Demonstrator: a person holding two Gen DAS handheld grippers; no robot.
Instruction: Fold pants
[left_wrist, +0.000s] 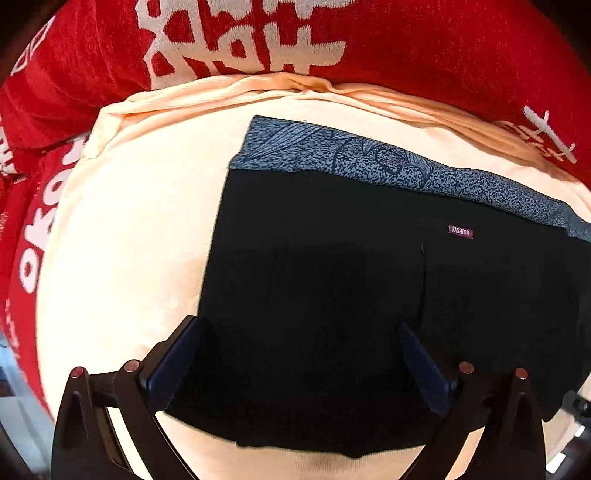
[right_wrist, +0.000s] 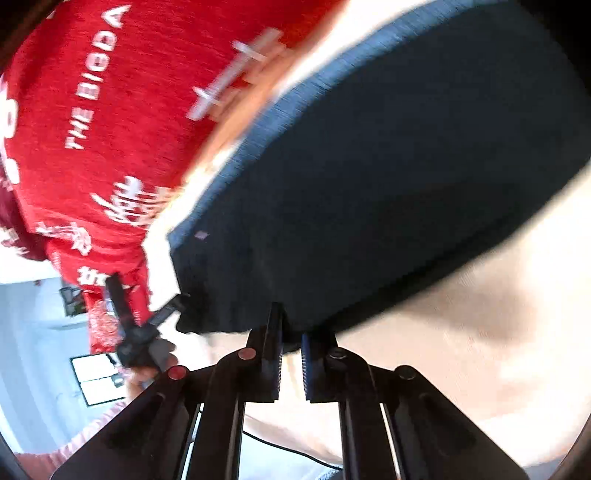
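Observation:
Black pants (left_wrist: 317, 280) with a grey patterned waistband (left_wrist: 369, 155) and a small "FASHION" label (left_wrist: 460, 232) lie folded flat on a cream-orange sheet (left_wrist: 122, 236). My left gripper (left_wrist: 299, 332) is open, hovering over the near edge of the pants, one finger at their left edge and one over the cloth. In the blurred right wrist view the pants (right_wrist: 388, 184) fill the upper right. My right gripper (right_wrist: 291, 332) is nearly closed with a narrow gap, its tips at the pants' near edge; I cannot tell if cloth is pinched. The left gripper (right_wrist: 147, 325) shows at their left corner.
A red blanket with white lettering (left_wrist: 406, 44) is bunched behind and to the left of the sheet; it also shows in the right wrist view (right_wrist: 110, 129). A room wall and a window (right_wrist: 96, 380) lie beyond the bed at lower left. A black cable (right_wrist: 295, 450) runs below.

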